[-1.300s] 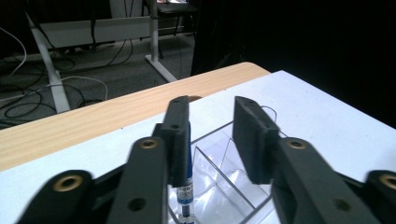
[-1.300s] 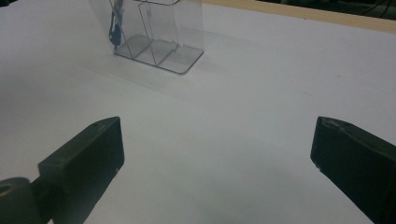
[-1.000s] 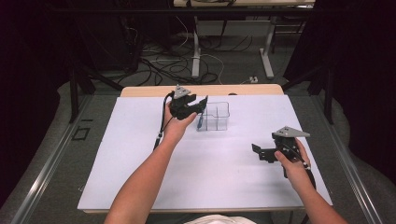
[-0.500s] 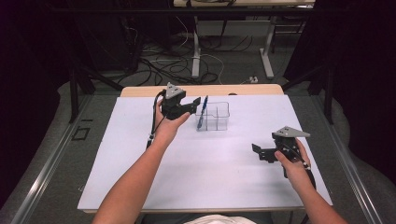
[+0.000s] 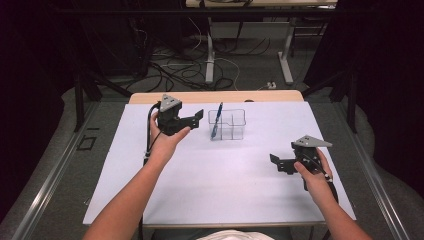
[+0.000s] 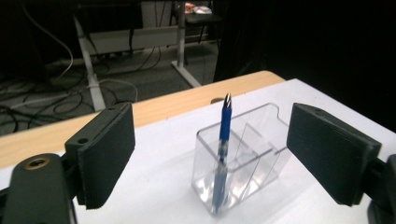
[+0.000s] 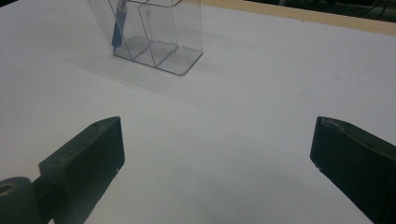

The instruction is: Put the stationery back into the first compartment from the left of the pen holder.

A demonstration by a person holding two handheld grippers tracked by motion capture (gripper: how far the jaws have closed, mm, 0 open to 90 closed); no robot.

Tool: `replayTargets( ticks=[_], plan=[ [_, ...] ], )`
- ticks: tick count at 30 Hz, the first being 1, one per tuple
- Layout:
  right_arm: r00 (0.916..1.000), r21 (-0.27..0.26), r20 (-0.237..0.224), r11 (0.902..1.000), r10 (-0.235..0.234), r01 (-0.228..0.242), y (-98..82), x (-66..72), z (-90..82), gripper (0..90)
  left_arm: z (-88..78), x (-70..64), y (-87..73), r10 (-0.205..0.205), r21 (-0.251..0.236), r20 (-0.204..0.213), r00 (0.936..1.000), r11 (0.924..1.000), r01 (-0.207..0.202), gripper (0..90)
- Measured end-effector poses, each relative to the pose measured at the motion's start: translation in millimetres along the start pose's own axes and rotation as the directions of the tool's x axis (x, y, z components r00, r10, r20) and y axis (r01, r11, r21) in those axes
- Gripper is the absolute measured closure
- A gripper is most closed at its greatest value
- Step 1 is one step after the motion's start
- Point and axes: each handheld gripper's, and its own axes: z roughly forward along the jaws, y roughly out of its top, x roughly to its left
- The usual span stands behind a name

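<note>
A blue pen (image 5: 216,121) stands tip-up, leaning in the left compartment of a clear plastic holder (image 5: 231,125) at the back middle of the white table (image 5: 215,190). My left gripper (image 5: 199,115) is held above the table just left of the holder, open and with nothing in it, apart from the pen. In the left gripper view the pen (image 6: 224,140) and holder (image 6: 250,154) stand ahead between the wide jaws of that gripper (image 6: 215,144). My right gripper (image 5: 275,161) is low at the right, open, holding nothing. Its own view shows the right gripper (image 7: 215,154), and the holder (image 7: 159,32) far off.
A strip of wooden tabletop (image 5: 215,96) shows behind the white sheet. Beyond the table are cables and desk legs (image 5: 210,55) on a grey floor. The holder's other compartments (image 5: 237,122) hold nothing.
My left gripper has drawn back to the left, away from the holder, and the pen stays standing in it. The right gripper has not moved.
</note>
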Motion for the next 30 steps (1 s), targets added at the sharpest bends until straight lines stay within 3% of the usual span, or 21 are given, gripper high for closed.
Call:
replayTargets(
  ticks=[6,13,16,22,25,30],
  plan=[
    [0.9999,-0.006,0.011,1.0000,0.005,-0.005,0.6,0.6,-0.4,2.5,-19.4,11.7,-14.7,-0.034,0.020,-0.020,0.9992,0.9992,0.034,5.3],
    [0.9999,-0.006,0.009,0.9999,0.008,-0.008,0.2,0.1,-0.3,2.5,-37.4,22.8,-36.8,-0.064,0.034,-0.041,0.9972,0.9973,0.065,0.6],
    [0.9999,-0.006,0.009,0.9999,0.008,-0.008,0.2,0.1,-0.1,2.5,-41.3,25.9,-47.0,-0.099,0.040,-0.062,0.9931,0.9941,0.101,0.3],
    [0.9999,-0.005,0.010,0.9999,0.009,-0.009,-0.1,-0.1,0.0,2.5,-50.9,30.8,-66.3,-0.091,0.067,-0.079,0.9927,0.9930,0.097,0.3],
    [0.9998,0.000,0.016,1.0000,0.007,-0.007,-0.6,-1.2,0.1,2.5,-56.5,33.8,-76.1,-0.108,0.067,-0.096,0.9895,0.9912,0.115,0.3],
    [0.9998,0.007,0.018,0.9999,0.011,-0.012,-1.5,-2.2,0.6,2.5,-62.3,41.2,-89.8,-0.101,0.082,-0.121,0.9875,0.9904,0.112,0.2]
  ],
)
